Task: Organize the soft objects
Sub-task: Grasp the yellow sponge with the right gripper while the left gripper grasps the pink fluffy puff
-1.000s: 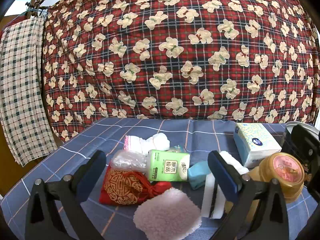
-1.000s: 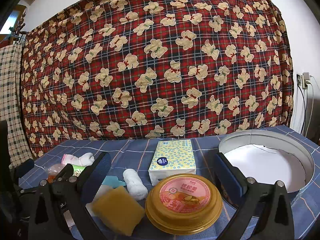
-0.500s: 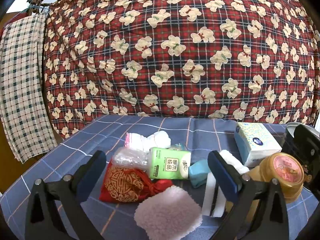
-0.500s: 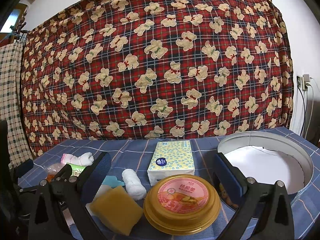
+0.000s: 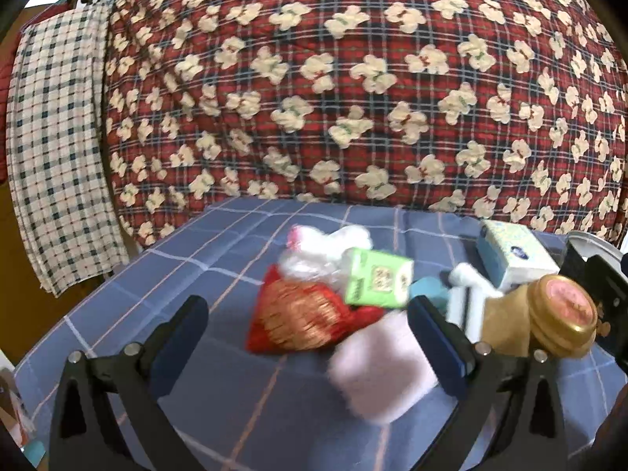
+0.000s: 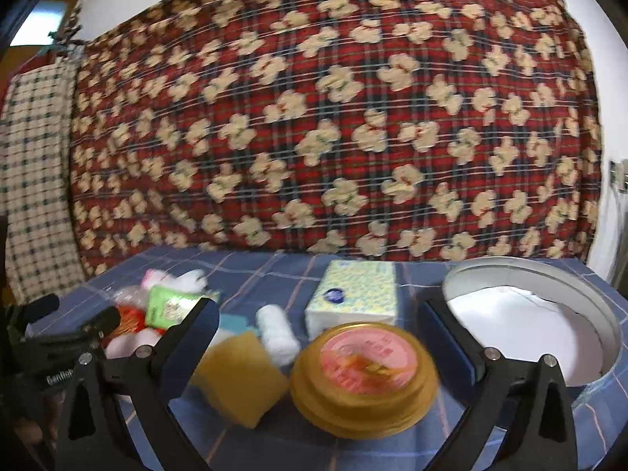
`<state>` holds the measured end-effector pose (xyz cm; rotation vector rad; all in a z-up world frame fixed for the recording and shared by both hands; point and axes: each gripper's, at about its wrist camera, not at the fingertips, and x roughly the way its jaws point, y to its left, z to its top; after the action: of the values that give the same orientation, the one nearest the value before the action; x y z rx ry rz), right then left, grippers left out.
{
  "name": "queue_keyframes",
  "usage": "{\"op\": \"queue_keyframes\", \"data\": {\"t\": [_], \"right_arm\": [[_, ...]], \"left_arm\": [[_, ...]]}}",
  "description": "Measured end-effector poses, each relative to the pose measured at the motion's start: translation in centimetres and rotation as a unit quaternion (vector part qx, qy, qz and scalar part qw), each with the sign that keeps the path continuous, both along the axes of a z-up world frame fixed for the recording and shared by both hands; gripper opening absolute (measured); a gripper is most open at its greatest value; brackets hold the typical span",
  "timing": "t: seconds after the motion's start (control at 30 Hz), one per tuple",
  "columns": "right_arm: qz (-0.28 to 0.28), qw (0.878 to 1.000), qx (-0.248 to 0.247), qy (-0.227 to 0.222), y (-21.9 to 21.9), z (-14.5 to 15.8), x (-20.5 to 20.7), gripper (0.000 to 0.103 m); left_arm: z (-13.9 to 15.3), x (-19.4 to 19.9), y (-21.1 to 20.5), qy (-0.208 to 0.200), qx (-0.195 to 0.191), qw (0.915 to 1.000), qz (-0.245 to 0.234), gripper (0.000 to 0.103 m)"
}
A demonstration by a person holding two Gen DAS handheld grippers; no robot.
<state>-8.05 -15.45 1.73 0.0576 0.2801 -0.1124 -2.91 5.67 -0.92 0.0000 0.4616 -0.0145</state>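
The left gripper (image 5: 306, 322) hangs released over the desk (image 5: 188, 267), jaws wide apart and grasping nothing; between them lie one red-and-gold pouch (image 5: 302, 318) and, nearer its right finger, one pale fluffy pad (image 5: 380, 369). Just beyond the pouch sit one clear crinkled bag (image 5: 310, 265), one white rolled cloth with a pink end (image 5: 333, 237) and one green tissue pack (image 5: 378, 282), whose print is too blurred to read. To the right of that gripper are one teal piece (image 5: 429, 288), one white block (image 5: 467, 306) and one tissue box (image 5: 514, 257) bearing a dark blue round logo, unreadable. The right gripper (image 6: 320, 331) is likewise released and empty, its jaws spread either side of one gold tin with a pink lid (image 6: 363, 375); the lid's writing is smeared by motion. Left of the tin, by the left finger, lies one yellow sponge (image 6: 241, 380), with one white roll (image 6: 276, 333) just beyond it. Only the right wrist view shows the inside of the round grey bin (image 6: 549, 286), white within, off to the gripper's right, and letters reading roughly "GenRob" on the other gripper's body. Only the left wrist view shows the fluffy pad whole.
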Motion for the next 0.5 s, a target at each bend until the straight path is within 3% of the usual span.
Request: {"op": "queue_keyframes", "data": {"t": [0.13,0.37,0.5], "right_arm": [[0.054,0.998,0.0,0.022,1.1,-0.4,0.6,0.089],[0.083,0.995,-0.024,0.049,3.2,-1.4,1.2,0.089],[0.105,0.99,-0.027,0.089,3.9,-2.2,2.1,0.089]], "left_arm": [[-0.4,-0.6,2.5,0.013,-0.009,0.9999,0.007,0.103],[-0.7,-1.5,4.4,0.023,-0.021,0.9995,0.011,0.103],[-0.8,-1.6,3.2,0.027,-0.013,0.9994,-0.017,0.103]]}}
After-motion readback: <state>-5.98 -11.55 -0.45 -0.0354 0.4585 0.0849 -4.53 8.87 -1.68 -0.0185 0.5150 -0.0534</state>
